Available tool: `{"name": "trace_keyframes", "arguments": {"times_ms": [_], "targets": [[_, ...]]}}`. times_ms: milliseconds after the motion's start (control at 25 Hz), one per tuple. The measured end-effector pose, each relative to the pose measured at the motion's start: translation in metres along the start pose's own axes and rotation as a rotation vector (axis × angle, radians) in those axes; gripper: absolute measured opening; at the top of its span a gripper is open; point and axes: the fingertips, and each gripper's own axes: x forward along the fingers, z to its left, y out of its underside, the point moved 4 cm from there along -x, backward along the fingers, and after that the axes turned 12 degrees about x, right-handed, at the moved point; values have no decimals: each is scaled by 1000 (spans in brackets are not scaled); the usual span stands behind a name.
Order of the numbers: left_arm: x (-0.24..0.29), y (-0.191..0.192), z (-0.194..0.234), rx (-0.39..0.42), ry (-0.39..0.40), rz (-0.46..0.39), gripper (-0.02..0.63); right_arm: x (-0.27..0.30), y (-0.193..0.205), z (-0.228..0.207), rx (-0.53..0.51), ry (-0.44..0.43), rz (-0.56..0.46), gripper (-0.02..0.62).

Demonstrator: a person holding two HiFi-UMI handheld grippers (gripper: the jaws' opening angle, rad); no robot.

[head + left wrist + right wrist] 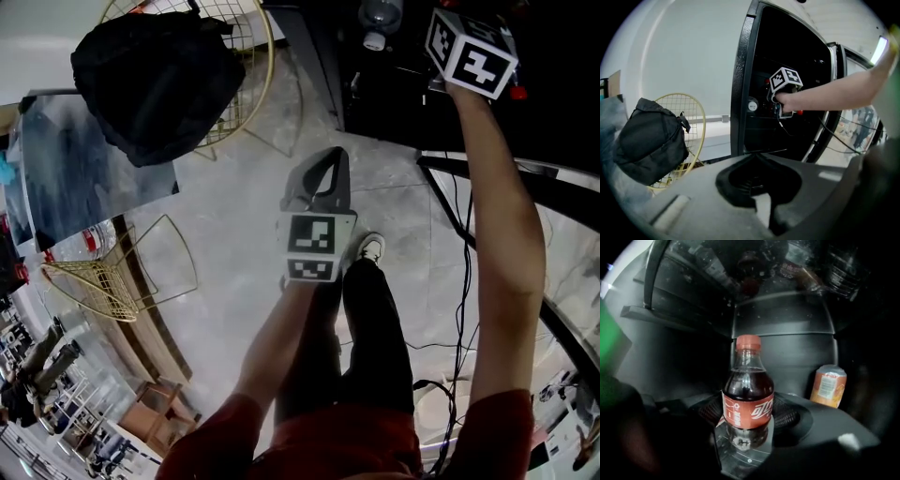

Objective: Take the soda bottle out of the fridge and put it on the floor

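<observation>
— Right gripper (pixel 750 405), foreground: state?
— Jaws apart round soda bottle (pixel 747 380), pads near both sides, no clear squeeze. Bottle upright on fridge (pixel 787 357) shelf, orange can (pixel 828 385) right of it.
— Left gripper (pixel 757 157)?
— Jaws together, empty, held low outside open fridge.
</observation>
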Motion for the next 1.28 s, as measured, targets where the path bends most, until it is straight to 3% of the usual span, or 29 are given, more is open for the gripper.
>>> {"name": "trace_keyframes", "arguments": {"times_ms": [600, 1280], "targets": [[-5, -4, -5, 8, -5, -10, 0, -19, 6, 4, 35, 21, 21, 302], [-19, -13, -14, 23, -7, -29, 0, -72, 20, 21, 12, -49, 50, 302]]}}
